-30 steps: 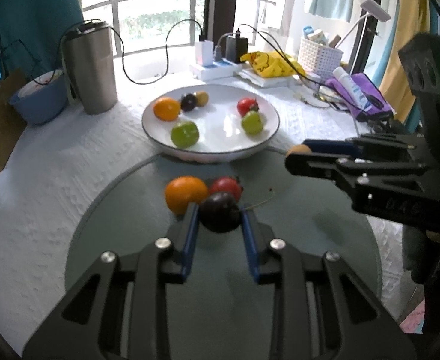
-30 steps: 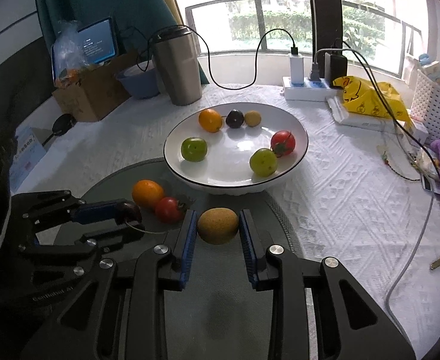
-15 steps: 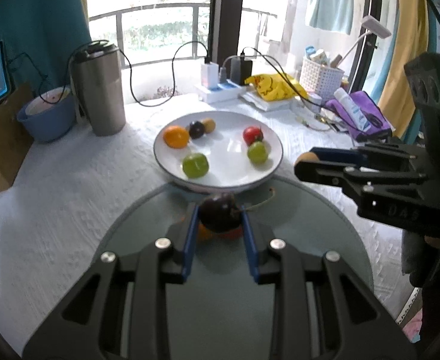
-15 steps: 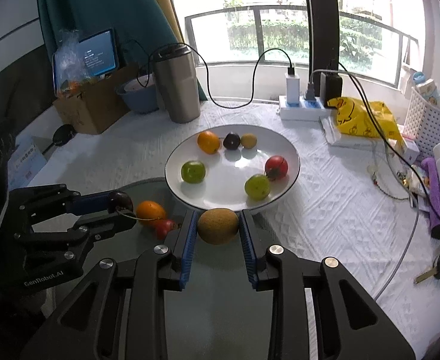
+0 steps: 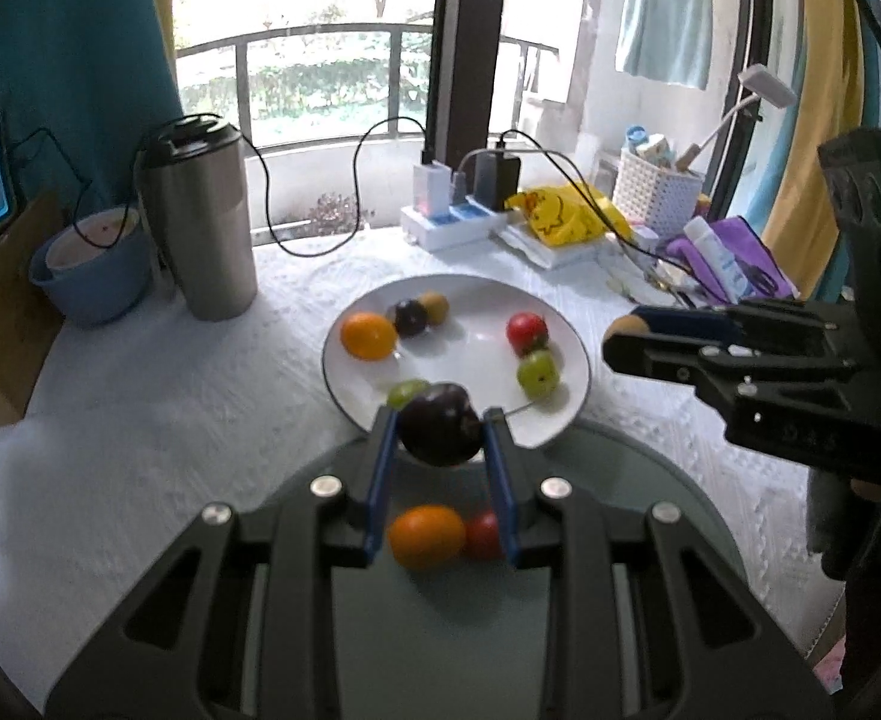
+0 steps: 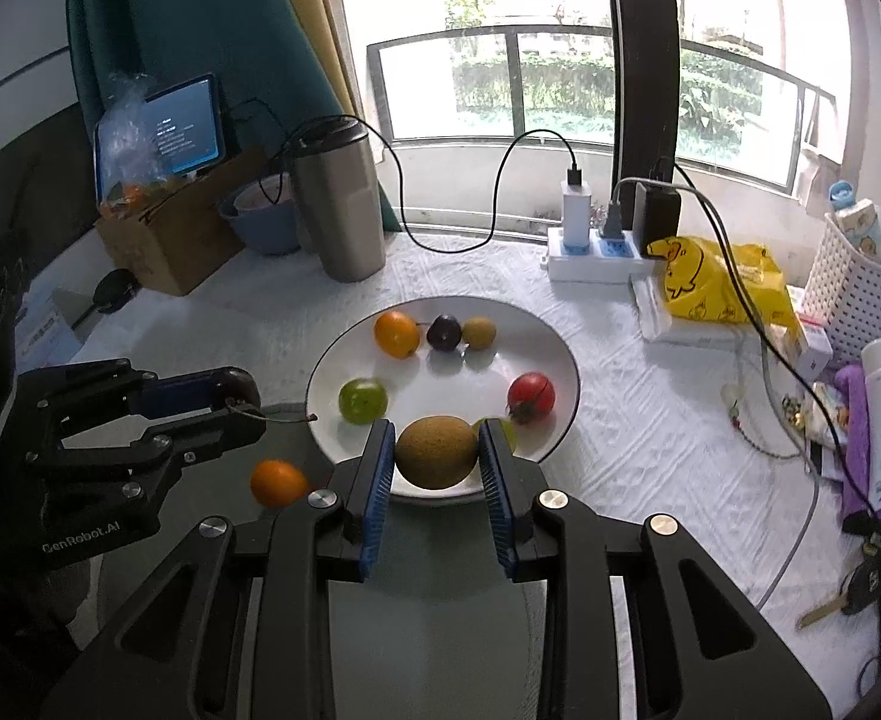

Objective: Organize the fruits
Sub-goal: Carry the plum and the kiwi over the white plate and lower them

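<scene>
1. Left gripper (image 5: 440, 450) clamped on a dark plum (image 5: 439, 433), blue fingers (image 5: 380, 468) pressed to both its sides.
2. Plum held raised, in line with the near rim of the white plate (image 5: 470, 354) ahead of the fingers.
3. Below and between the left fingers, on a round grey mat (image 5: 620, 480): an orange (image 5: 427, 537) touching a tomato (image 5: 482, 535).
4. Right gripper (image 6: 437, 468) closed on a brown kiwi (image 6: 436, 452), fingers (image 6: 377, 474) snug on either side.
5. Kiwi carried over the plate's near edge (image 6: 440, 495), seen from the right wrist.
6. On the plate beyond the right fingers: orange (image 6: 396, 333), plum (image 6: 444, 332) and kiwi (image 6: 479, 332) in a row at the far side; green fruit (image 6: 363, 400) to the left; tomato (image 6: 531, 396) to the right; another green fruit (image 6: 503, 429) half hidden behind the right finger.
7. Seen from the right wrist, left gripper (image 6: 230, 402) off to the left of the fingers, a stem sticking out of its plum toward the plate.
8. Seen from the left wrist, right gripper (image 5: 626, 336) off to the right, level with the plate, kiwi tip showing at its end.
9. Farther ahead on the white-clothed worktop (image 5: 140, 396): steel tumbler (image 5: 197, 222), blue bowl (image 5: 89, 270), power strip (image 6: 596, 258), yellow bag (image 6: 716, 282), white basket (image 6: 854, 294).
</scene>
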Demonstrator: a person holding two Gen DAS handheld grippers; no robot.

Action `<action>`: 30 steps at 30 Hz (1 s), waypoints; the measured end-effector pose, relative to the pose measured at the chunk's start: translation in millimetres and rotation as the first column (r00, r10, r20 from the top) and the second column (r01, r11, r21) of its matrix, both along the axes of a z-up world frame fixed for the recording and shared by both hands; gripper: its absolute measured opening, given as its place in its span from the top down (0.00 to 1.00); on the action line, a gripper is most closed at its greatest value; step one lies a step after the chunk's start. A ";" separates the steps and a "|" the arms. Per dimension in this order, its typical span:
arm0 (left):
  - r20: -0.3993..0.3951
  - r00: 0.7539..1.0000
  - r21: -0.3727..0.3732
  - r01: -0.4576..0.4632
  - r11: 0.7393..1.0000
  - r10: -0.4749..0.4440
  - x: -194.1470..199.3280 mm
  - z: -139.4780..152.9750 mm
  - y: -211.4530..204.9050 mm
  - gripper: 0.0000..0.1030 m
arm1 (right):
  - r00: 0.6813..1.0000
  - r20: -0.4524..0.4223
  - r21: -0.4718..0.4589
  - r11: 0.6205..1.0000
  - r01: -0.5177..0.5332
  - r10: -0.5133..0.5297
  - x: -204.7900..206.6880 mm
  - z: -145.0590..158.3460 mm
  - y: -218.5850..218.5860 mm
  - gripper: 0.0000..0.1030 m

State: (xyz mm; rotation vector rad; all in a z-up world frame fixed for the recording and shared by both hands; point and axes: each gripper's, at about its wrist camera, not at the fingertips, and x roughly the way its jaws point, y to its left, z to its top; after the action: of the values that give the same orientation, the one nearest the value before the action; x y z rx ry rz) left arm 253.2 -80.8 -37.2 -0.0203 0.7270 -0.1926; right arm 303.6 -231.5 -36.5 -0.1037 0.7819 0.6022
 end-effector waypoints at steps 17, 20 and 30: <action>-0.030 0.999 -0.025 -0.009 1.000 0.009 61.9 -18.9 8.3 0.71 | 1.000 -0.019 -0.015 1.000 0.012 -0.013 65.5 -20.9 9.0 0.70; -0.040 0.999 -0.026 -0.021 0.999 0.020 74.2 -24.0 12.4 0.71 | 1.000 -0.025 -0.018 1.000 0.014 -0.015 76.5 -25.7 11.3 0.70; -0.084 0.994 -0.018 -0.067 0.998 0.066 101.1 -42.3 28.2 0.71 | 0.998 -0.049 -0.029 0.999 0.030 -0.032 112.0 -44.0 20.9 0.70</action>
State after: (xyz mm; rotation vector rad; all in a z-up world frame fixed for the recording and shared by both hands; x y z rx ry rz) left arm 354.3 -52.6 -79.5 -0.0730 0.8059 -0.1362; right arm 415.6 -210.7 -80.4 -0.1032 0.8387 0.5661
